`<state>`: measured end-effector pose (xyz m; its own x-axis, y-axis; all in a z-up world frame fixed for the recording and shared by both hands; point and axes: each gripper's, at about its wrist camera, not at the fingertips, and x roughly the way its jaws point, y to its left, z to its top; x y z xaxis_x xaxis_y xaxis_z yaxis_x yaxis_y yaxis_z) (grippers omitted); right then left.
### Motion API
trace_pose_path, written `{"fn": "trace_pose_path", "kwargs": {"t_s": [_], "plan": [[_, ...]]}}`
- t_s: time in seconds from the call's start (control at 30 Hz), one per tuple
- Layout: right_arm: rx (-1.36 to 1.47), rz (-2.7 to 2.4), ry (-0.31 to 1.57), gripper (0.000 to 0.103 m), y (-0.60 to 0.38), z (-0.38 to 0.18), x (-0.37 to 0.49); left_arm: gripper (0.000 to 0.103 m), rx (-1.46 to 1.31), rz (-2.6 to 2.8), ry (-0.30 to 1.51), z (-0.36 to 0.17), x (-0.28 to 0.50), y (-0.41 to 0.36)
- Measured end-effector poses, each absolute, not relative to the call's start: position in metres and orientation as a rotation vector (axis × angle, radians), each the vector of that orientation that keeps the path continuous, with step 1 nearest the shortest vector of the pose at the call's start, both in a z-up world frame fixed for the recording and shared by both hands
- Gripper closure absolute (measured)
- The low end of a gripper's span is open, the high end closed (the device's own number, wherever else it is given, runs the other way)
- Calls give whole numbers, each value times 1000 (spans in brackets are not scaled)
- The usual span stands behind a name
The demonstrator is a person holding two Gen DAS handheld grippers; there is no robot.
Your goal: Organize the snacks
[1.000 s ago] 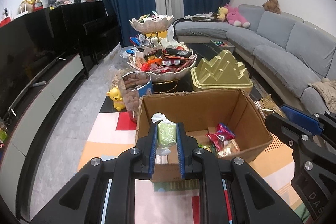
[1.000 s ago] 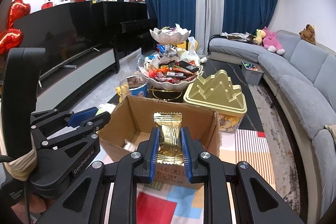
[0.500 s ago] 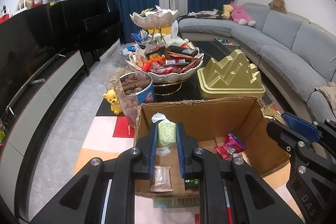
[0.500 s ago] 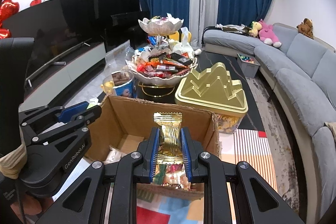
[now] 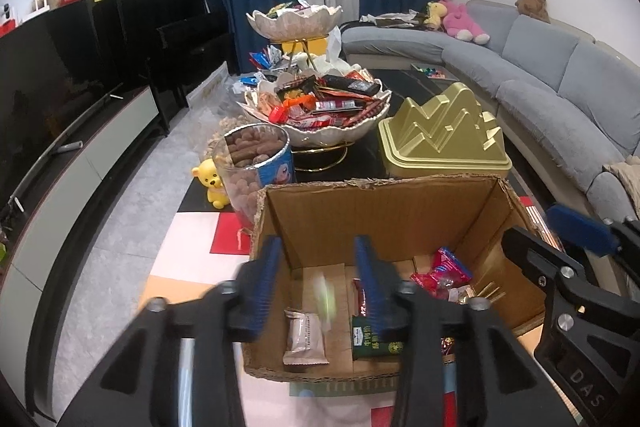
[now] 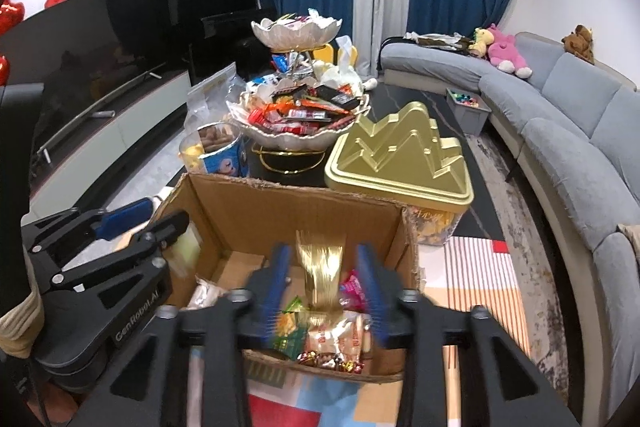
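An open cardboard box point(image 5: 384, 203) point(image 6: 304, 211) stands just ahead of both grippers, with several wrapped snacks on its floor. My left gripper point(image 5: 318, 279) hangs over the box's near left part, its jaws opening. A green snack packet point(image 5: 325, 301) is a falling blur between the pads, touching neither. My right gripper point(image 6: 322, 277) is over the box's near right part, jaws opening too. A gold snack packet point(image 6: 322, 273) drops free between its fingers. Each gripper shows at the edge of the other's view.
Behind the box stand a two-tier bowl stand heaped with snacks point(image 5: 320, 107), a gold mountain-shaped tin point(image 5: 444, 135), a tub of brown snacks point(image 5: 256, 163) and a yellow bear figure point(image 5: 210, 183). A grey sofa point(image 5: 560, 83) curves along the right; a black TV unit point(image 5: 60, 115) lines the left.
Both grippers went from shut on their packets to open. The green packet and the gold packet now fall into the box. Both grippers came closer over the box and lower.
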<state>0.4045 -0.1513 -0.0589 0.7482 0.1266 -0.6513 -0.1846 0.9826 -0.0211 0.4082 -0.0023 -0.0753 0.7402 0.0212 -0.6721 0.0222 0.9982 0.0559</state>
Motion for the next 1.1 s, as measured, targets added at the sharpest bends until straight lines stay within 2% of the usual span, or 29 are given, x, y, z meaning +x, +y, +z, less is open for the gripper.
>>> {"fn": "trace_pose_path", "kwargs": {"t_s": [0.03, 0.17, 0.23, 0.33, 0.6, 1.1], "plan": [[-85, 167, 702, 48, -152, -58, 404, 54, 60, 3, 736, -75, 408, -1], [-82, 152, 695, 42, -154, -54, 402, 42, 52, 23, 733, -71, 404, 2], [-79, 137, 688, 33, -156, -51, 400, 34, 48, 32, 729, -68, 401, 3], [-78, 114, 676, 24, -159, -47, 395, 31, 47, 40, 727, -65, 397, 5], [-64, 92, 662, 24, -164, -34, 382, 25, 49, 54, 705, -49, 380, 7], [-42, 76, 621, 21, -174, -7, 340, 20, 60, 58, 654, -19, 335, 7]]}}
